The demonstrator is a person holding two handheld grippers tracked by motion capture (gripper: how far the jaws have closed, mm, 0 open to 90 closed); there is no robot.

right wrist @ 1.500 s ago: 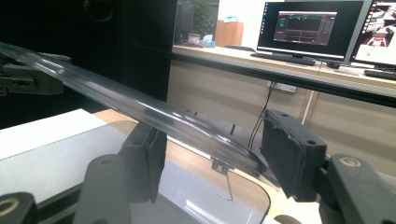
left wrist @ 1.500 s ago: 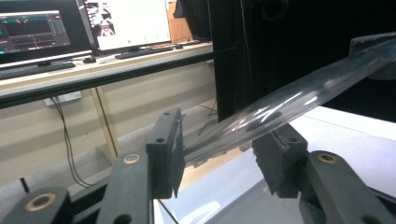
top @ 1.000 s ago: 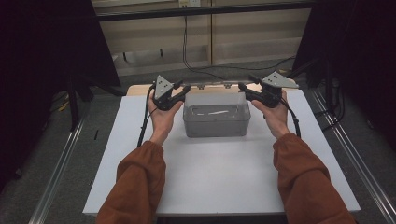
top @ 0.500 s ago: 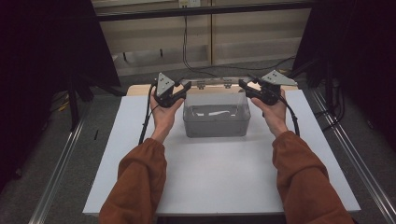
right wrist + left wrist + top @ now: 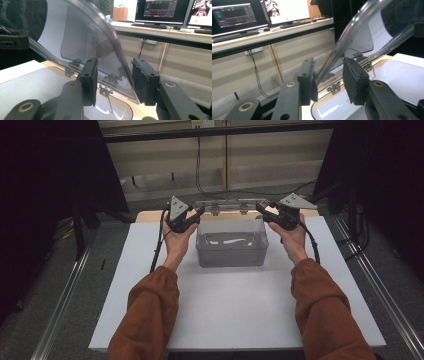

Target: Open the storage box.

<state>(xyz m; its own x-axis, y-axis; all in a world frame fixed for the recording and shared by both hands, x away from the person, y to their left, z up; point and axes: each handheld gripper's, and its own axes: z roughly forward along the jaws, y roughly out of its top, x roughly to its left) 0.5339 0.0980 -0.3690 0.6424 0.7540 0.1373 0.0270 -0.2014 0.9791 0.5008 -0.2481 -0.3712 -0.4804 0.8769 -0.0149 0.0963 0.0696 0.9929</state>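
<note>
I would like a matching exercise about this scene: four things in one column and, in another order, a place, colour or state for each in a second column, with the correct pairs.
Things
1. clear lid
2. clear box
3. sleeves
4. monitors

Descriptions
A. rust orange
B. stands open on the white table
C. lit, on a desk in the background
D. raised on its hinges, an edge between the jaws of each pair of tongs, left tongs and right tongs

Pairs: 1-D, 2-B, 3-A, 4-C
</note>
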